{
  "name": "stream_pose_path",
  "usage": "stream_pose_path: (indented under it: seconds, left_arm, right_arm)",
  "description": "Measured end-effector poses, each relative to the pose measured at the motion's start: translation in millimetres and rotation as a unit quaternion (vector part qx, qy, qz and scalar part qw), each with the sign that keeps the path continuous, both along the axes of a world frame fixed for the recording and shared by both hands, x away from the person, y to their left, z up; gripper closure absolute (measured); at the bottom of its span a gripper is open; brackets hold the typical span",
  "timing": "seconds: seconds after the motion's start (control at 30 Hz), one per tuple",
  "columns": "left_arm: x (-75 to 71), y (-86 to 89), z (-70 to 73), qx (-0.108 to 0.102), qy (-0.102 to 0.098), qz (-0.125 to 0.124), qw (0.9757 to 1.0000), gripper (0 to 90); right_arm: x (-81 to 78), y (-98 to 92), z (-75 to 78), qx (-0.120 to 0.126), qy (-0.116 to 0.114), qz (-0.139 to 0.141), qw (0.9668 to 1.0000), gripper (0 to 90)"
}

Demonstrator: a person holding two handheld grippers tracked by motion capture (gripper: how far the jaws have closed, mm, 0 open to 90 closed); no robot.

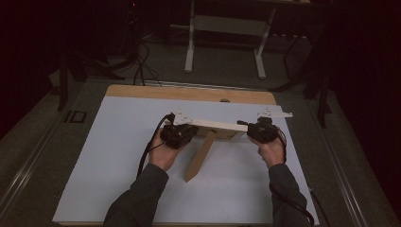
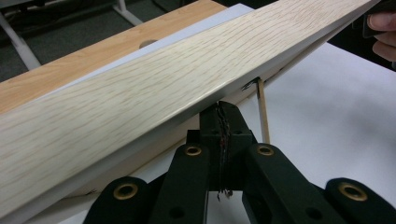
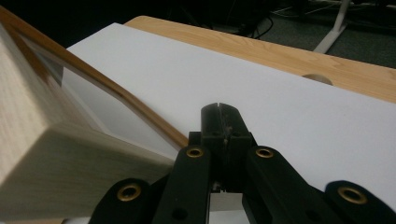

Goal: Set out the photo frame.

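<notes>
I hold both grippers at the ends of the wooden frame [image 1: 215,126], which stands tilted over the white sheet [image 1: 118,156] on the worktop [image 1: 189,92], its prop leg [image 1: 201,156] angled toward me. The left gripper [image 2: 219,112] is closed, its tips under the frame's lower edge; the right gripper [image 3: 223,114] is closed too — empty, beside the frame's end. The step in hand looks like steadying the frame upright. Next move, I judge: nudge both ends evenly — uneven pressure could tip it.
</notes>
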State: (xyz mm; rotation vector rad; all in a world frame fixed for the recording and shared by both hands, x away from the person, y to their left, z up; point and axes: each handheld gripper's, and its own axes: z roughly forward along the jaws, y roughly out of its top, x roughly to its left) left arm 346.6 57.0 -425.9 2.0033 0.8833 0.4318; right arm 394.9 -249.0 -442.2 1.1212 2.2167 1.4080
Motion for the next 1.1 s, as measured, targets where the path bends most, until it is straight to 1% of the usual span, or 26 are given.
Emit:
stream_pose_path:
  seconds: [0.37,0.43,0.57,0.73,0.9,1.03,1.1]
  left_arm:
    - [0.2,-9.2,3.8,-0.004,0.0,-0.005,1.0,90.0]
    - [0.4,-11.1,4.2,-0.002,0.0,-0.006,1.0,90.0]
    - [0.9,-16.5,3.6,0.004,0.0,-0.01,0.9999,90.0]
    - [1.3,-20.8,2.8,0.001,0.003,-0.013,0.9999,90.0]
    - [1.4,-22.6,2.3,-0.008,0.006,-0.016,0.9998,90.0]
    - [1.3,-25.4,1.6,-0.009,0.007,-0.018,0.9998,90.0]
    - [1.6,-26.2,0.7,-0.016,0.01,-0.018,0.9997,90.0]
  right_arm:
    - [-3.0,2.8,1.3,-0.005,-0.003,0.012,0.9999,89.8]
    - [-3.9,4.0,2.2,-0.007,-0.004,0.015,0.9999,89.8]
    - [-5.7,5.3,1.6,-0.003,-0.006,0.018,0.9998,89.8]
    - [-6.7,6.0,1.3,-0.002,-0.007,0.02,0.9998,89.8]
    - [-7.9,6.1,0.8,0.0,-0.006,0.022,0.9997,89.8]
    - [-8.7,6.3,0.6,0.0,-0.007,0.024,0.9997,89.8]
    - [-8.8,6.6,0.9,-0.001,-0.006,0.028,0.9996,89.8]
